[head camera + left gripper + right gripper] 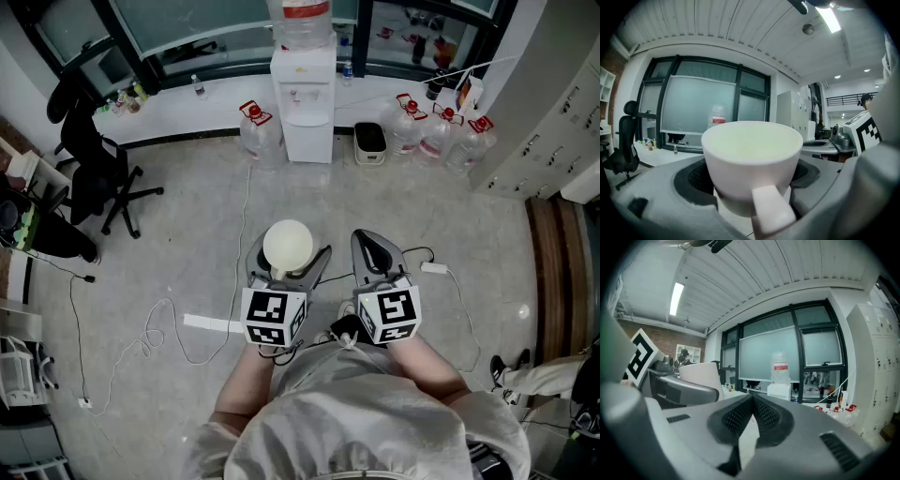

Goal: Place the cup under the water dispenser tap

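I see the left gripper [288,255] pinching the white cup [752,159]: jaws spread wide on its body, handle toward the camera. The cup's base drops below the jaws, so I can't see it. The right gripper [751,401] has its jaws pressed together. The cup is held over the floor [187,225], well apart from the water dispenser [305,103]. In the left gripper view the cup blocks the dispenser; only the bottle [718,119] pokes over the rim. The tap is too small to resolve in the head view.
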Available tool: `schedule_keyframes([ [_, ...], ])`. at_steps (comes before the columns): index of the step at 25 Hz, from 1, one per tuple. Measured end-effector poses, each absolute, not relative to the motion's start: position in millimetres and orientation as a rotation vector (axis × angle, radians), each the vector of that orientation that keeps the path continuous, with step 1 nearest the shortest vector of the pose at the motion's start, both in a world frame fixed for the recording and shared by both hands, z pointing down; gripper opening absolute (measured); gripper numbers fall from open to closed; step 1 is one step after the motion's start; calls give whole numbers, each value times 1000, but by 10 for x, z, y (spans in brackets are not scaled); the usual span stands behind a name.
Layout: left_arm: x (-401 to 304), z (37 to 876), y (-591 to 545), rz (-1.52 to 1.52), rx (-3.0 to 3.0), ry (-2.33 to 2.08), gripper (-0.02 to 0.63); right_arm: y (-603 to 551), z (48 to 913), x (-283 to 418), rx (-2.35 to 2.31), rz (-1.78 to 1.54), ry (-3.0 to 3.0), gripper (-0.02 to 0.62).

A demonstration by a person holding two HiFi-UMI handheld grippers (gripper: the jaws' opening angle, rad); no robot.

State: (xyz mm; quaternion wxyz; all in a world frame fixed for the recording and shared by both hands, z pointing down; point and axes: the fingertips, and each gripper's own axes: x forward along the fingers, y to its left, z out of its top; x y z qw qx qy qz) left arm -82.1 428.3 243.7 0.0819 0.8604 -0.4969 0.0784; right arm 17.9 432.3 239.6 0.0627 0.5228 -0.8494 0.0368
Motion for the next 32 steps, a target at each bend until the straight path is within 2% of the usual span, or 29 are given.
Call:
schedule_keyframes([
  [19,-869,2646,4080,267,2536,-1475,453,4115,2614,109,1582,230,-2591,28],
  [32,-809,2948,2648,339,2459,-1540,453,2567,2846,171,1477,323,-2650,29],
])
